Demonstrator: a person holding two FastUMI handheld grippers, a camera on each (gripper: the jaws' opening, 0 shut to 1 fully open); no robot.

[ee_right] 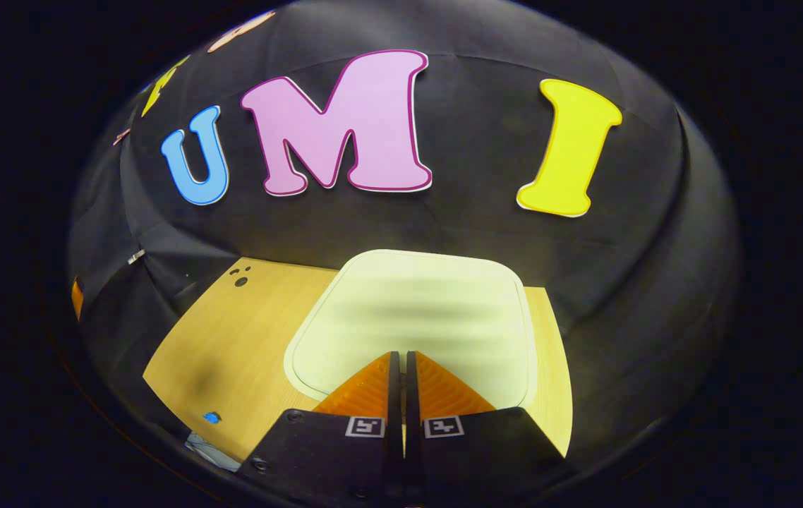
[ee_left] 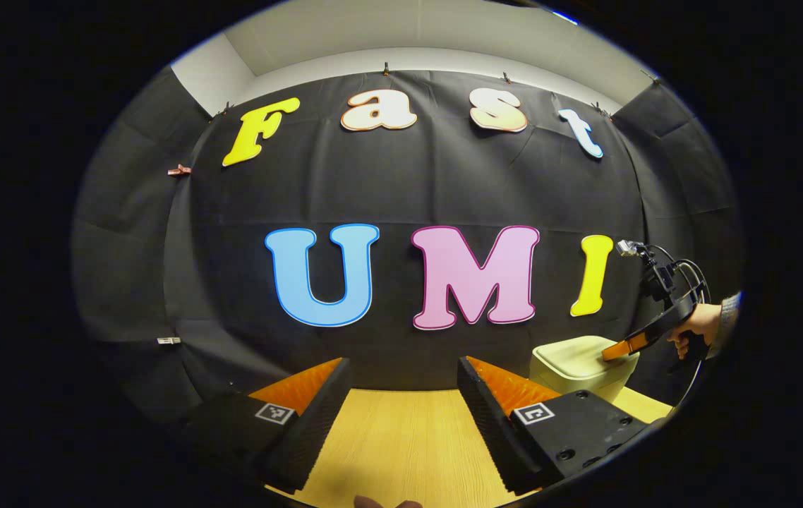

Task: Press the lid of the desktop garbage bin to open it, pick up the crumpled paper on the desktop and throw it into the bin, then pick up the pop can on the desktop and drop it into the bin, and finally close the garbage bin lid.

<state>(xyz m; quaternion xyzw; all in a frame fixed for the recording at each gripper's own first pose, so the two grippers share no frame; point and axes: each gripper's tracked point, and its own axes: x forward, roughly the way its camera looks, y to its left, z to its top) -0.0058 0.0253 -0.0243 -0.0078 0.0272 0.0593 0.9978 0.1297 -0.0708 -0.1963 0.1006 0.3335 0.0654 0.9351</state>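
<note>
Pale cream plastic garbage bin (ee_left: 581, 367) stands on my light wooden desktop (ee_left: 401, 437), lid (ee_right: 408, 317) down. Right gripper (ee_right: 401, 367), fingers pressed together and empty, has its tips on the lid. Left gripper (ee_left: 405, 395) hangs wide apart, well left of it. I read no labels; lower-left desktop objects are indistinct.

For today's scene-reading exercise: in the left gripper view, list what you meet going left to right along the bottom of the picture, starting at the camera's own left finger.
Left finger → bare table → right finger → bin → other hand-held gripper resting on the bin's lid → hand holding it.
</note>
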